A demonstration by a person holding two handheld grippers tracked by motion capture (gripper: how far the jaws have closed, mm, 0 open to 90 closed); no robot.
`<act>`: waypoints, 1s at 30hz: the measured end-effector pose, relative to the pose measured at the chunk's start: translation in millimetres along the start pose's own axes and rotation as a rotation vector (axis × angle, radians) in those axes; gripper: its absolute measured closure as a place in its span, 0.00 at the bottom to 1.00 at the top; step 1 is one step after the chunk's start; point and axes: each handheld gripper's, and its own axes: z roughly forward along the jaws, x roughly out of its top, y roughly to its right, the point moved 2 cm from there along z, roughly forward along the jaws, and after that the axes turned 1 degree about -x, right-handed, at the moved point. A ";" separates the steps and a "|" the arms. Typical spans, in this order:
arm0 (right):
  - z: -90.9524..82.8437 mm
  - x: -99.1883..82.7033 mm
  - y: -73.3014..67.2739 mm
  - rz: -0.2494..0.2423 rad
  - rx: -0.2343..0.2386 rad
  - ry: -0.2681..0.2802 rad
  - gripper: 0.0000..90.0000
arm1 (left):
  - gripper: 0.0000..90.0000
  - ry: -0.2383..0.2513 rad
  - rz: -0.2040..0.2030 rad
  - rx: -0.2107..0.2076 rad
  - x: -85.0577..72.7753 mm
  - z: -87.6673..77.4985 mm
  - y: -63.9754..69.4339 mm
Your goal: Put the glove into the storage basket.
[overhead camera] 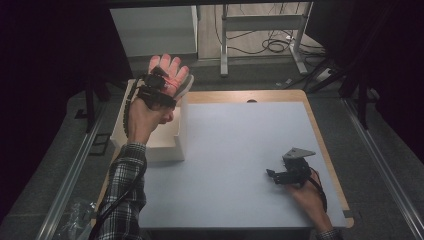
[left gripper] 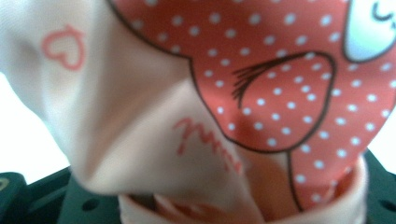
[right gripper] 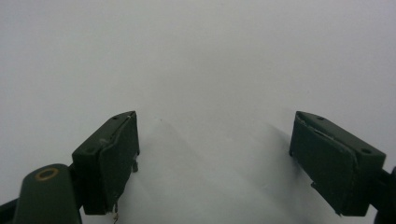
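The pale table (overhead camera: 235,150) spreads wide under dim light, its wooden edge showing at the far and right sides. At its left far corner sits a white box (overhead camera: 170,142), open at the top; its inside is partly hidden behind the person's left forearm in a plaid sleeve (overhead camera: 122,192).

Above that box the left gripper (overhead camera: 162,82) is held up, clamped on a cloth (left gripper: 261,88). Up close the cloth is cream and coral-red with white dots, dark outlines and a small heart drawn on it (left gripper: 63,46). There is red script on the cream part, but it is blurred and folded, so I cannot read it. The cloth hides this gripper's jaws almost wholly in the left gripper view.

The right gripper (overhead camera: 280,175) rests low over the table's right near part, well apart from the cloth, its jaws standing wide apart with bare table between them.
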 end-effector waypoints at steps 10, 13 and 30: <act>0.0 0.0 0.0 0.000 0.000 0.000 0.18 | 0.44 -0.023 -0.087 0.044 -13.9 30.5 -28.1; 0.0 0.0 0.0 0.000 0.000 0.000 0.18 | 0.44 -0.041 -0.098 0.047 -18.2 42.2 -32.2; 0.0 0.0 0.0 0.000 0.000 0.000 0.18 | 0.44 -0.199 -0.134 0.034 -32.9 120.2 -26.2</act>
